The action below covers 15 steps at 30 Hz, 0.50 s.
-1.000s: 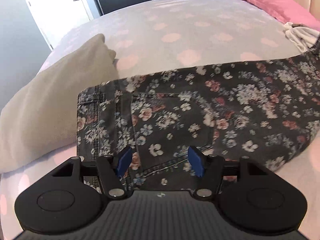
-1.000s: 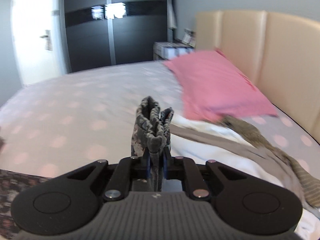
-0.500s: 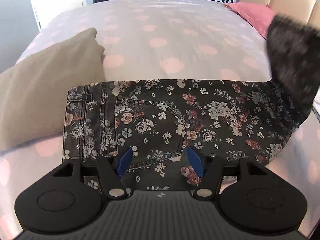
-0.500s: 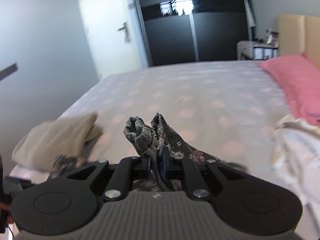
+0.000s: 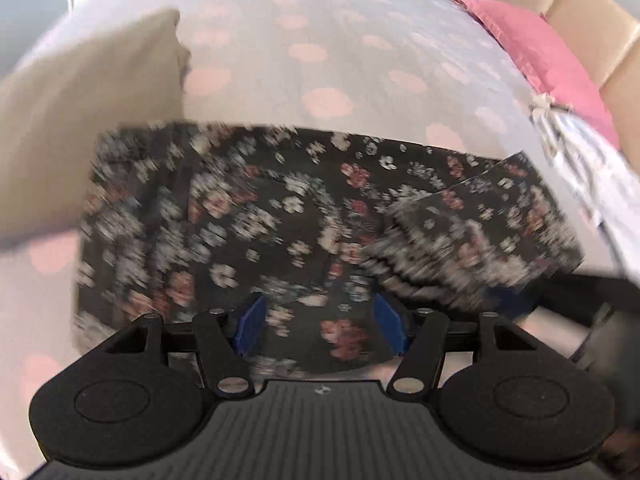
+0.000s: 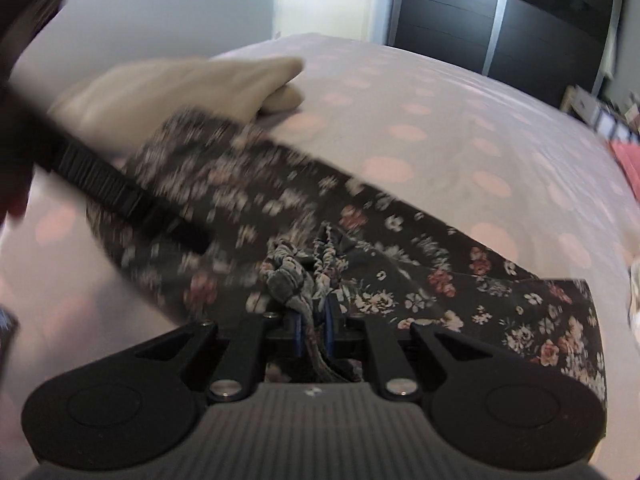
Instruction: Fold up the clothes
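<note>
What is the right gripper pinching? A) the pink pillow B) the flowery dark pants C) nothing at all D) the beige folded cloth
B: in the right wrist view the right gripper has its blue fingers closed on a bunched edge of the flowery dark pants, while the beige folded cloth lies apart on the bed.

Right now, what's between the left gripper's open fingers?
Left wrist view: only the floral jeans lie flat between the left gripper fingers, ungripped.
</note>
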Motion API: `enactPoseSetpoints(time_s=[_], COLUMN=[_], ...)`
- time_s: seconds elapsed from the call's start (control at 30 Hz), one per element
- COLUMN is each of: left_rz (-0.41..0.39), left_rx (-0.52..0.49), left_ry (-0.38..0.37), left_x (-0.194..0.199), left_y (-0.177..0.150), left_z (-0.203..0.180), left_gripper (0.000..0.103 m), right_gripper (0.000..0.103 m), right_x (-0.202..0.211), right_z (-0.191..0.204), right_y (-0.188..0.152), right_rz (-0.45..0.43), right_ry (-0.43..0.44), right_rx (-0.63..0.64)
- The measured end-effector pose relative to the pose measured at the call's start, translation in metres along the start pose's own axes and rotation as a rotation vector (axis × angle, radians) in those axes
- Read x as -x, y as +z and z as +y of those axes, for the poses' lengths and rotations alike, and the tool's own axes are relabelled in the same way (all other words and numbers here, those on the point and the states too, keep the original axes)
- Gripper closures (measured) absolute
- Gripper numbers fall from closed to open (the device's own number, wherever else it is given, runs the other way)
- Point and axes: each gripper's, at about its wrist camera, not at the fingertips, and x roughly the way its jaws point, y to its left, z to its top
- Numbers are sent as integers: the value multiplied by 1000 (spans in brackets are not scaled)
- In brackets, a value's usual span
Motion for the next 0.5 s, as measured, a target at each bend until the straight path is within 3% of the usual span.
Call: enactPoseSetpoints(time_s=[0.07,0.13,0.2,0.3,0.5], left_rz=[15,21,28,38,54], left_rx=[21,19,33,56,57], left_ry=[-19,-21,-35,-60,-70], left_x=[-5,-8,-11,-16,-28], left_y=[1,2,2,1,-6], left_z=[-1,-5,-7,-10,-15], left_gripper=[44,44,52,60,62], right_gripper=[85,71,69,69,69], right_x=[-4,-3,10,32,37], right_z=[13,22,20,3,-22], right_y=[-10,-17,-20,-17,-10], right_rz=[22,26,26,14,-25], right_ry=[6,17,48,62,84], right_rx=[107,192,225,195,43])
